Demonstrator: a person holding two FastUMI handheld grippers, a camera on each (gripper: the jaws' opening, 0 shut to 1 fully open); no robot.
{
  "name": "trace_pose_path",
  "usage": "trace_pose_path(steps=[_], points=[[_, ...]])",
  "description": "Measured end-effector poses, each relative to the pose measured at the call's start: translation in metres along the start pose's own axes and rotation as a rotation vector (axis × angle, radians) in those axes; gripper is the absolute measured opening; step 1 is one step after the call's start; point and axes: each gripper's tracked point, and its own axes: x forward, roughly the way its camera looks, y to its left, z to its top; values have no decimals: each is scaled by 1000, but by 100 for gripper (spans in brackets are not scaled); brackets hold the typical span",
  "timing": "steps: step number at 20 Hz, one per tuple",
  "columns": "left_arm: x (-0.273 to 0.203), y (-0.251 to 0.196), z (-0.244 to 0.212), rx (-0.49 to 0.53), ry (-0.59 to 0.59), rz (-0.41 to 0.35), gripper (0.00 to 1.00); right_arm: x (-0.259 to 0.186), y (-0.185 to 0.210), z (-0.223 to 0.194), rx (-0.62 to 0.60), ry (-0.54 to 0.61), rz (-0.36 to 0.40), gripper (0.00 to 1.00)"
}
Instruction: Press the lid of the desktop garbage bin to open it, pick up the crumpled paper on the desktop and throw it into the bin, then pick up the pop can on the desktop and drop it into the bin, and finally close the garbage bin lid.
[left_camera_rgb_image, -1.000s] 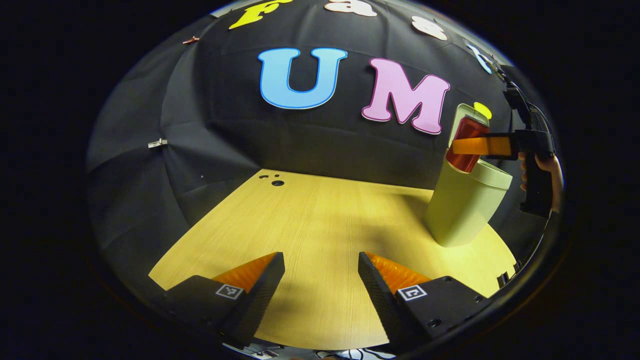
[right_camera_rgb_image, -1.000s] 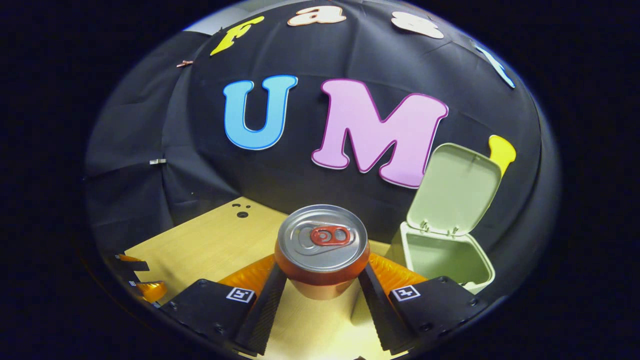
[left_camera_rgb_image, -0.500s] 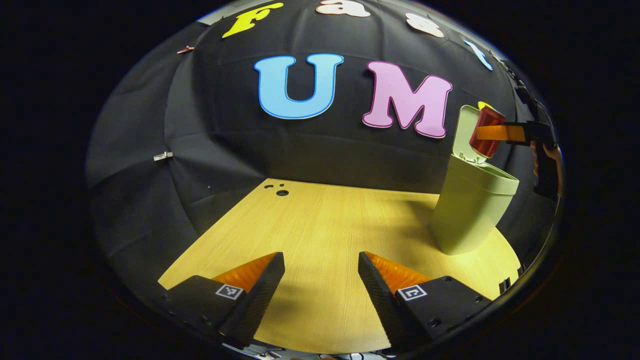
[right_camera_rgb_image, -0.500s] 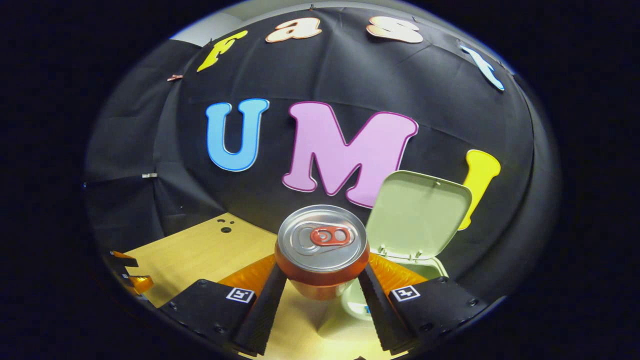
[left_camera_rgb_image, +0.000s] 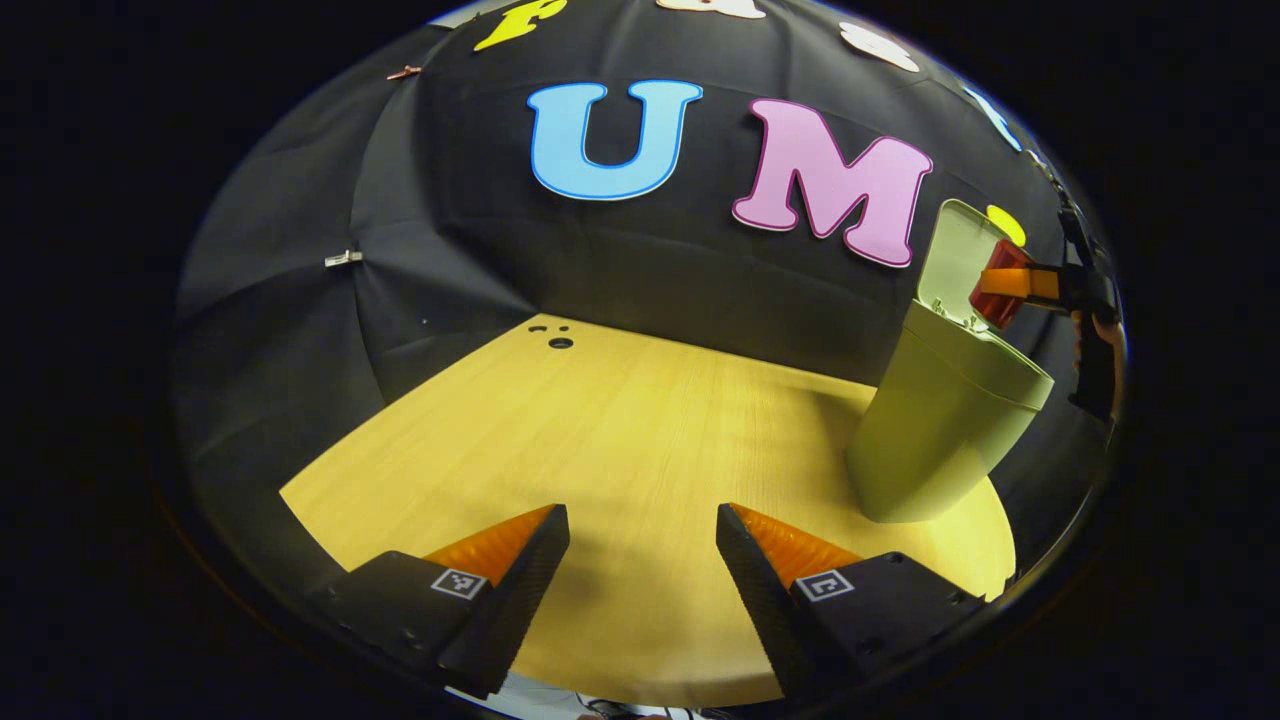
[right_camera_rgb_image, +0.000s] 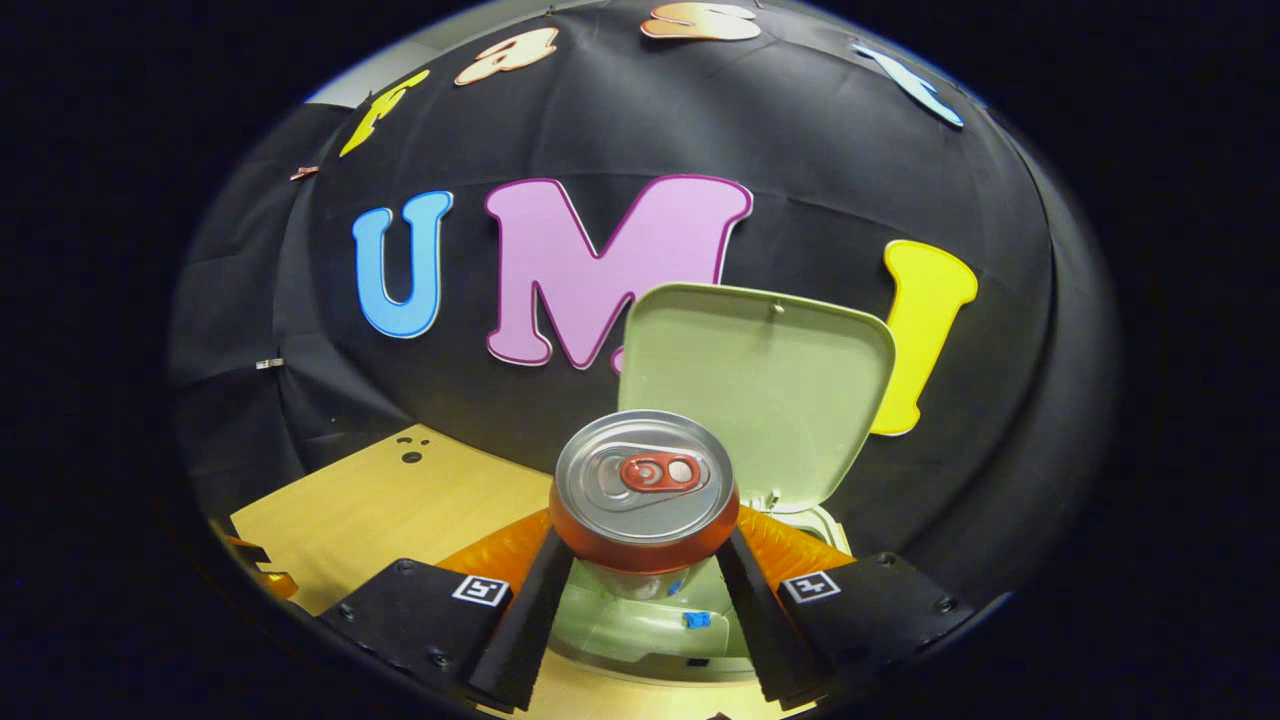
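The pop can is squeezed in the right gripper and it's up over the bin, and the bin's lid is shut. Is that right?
Not quite. The lid is not shut: it stands open, tipped back behind the pop can, as the right gripper view shows. The rest holds: the right gripper squeezes the can, up over the green bin.

In the right gripper view the bin (right_camera_rgb_image: 640, 630) mouth lies open under the held pop can (right_camera_rgb_image: 643, 495), the raised lid (right_camera_rgb_image: 755, 385) walling off the far side. In the left gripper view the bin (left_camera_rgb_image: 945, 420) stands at the desktop's (left_camera_rgb_image: 620, 430) right edge, with bare wood ahead of the spread left gripper (left_camera_rgb_image: 642, 560)
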Motion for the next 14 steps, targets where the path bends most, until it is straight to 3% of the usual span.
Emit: trace_pose_path(steps=[10, 14], points=[[7, -43, -11, -35, 17, 63, 96, 31, -23, -46, 42, 94, 67, 84], [6, -43, -14, -31, 26, 58, 96, 35, -24, -47, 28, 93, 56, 84]])
